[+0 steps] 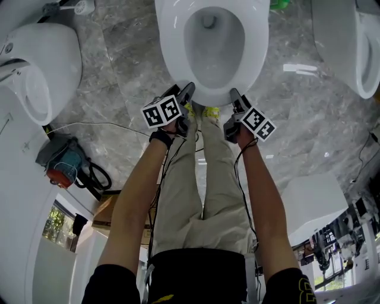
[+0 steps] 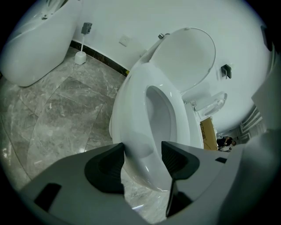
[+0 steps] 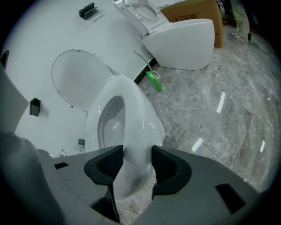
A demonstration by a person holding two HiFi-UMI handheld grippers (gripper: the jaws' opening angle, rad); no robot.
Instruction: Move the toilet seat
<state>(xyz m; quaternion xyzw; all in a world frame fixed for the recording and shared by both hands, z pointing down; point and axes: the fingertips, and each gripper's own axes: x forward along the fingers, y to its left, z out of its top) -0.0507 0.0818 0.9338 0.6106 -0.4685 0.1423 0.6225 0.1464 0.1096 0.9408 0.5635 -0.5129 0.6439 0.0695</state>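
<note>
A person in beige trousers (image 1: 208,178) stands on a grey marble floor (image 1: 119,113), arms reaching down, with a gripper in each hand at the front of a toilet. The left gripper (image 1: 186,94) and the right gripper (image 1: 235,96) point steeply down, side by side, each bearing its marker cube. They sit at matching spots either side of the centre line, apparently so the load is shared evenly. In both gripper views the dark pads are closed onto the front edge of the white oval plastic toilet seat (image 2: 137,110), one pad on either side of the ring.

The toilet seat lies flat on the white ceramic bowl (image 1: 214,41), not yet raised. A grip at the front edge, farthest from the hinge, appears chosen for the most leverage in swinging it up.

Behind it the white rounded lid (image 2: 186,57) already stands upright near the wall, out of the seat's path. Further off are other white toilets (image 1: 41,65), a green brush (image 3: 153,81) on the floor and a brown cardboard box (image 3: 193,11).
</note>
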